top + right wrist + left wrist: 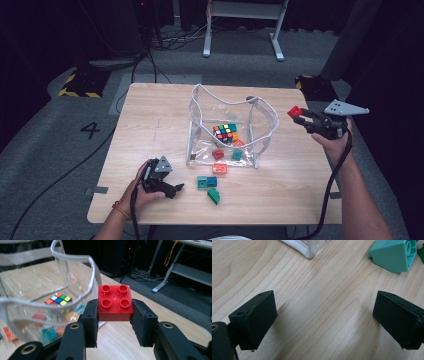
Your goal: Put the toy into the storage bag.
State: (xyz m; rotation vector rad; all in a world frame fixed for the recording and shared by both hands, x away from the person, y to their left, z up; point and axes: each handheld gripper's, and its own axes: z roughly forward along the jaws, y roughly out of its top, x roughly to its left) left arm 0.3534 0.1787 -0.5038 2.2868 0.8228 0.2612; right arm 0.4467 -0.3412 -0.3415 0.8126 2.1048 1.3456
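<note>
Right gripper view | red brick pinched between jaws | left gripper jaws spread

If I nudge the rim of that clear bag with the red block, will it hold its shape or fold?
The clear bag looks like thin soft plastic; its white rim sags and curves, so it would probably fold inward. With few toys inside, it may also slide on the table. The red block looks rigid.
</note>
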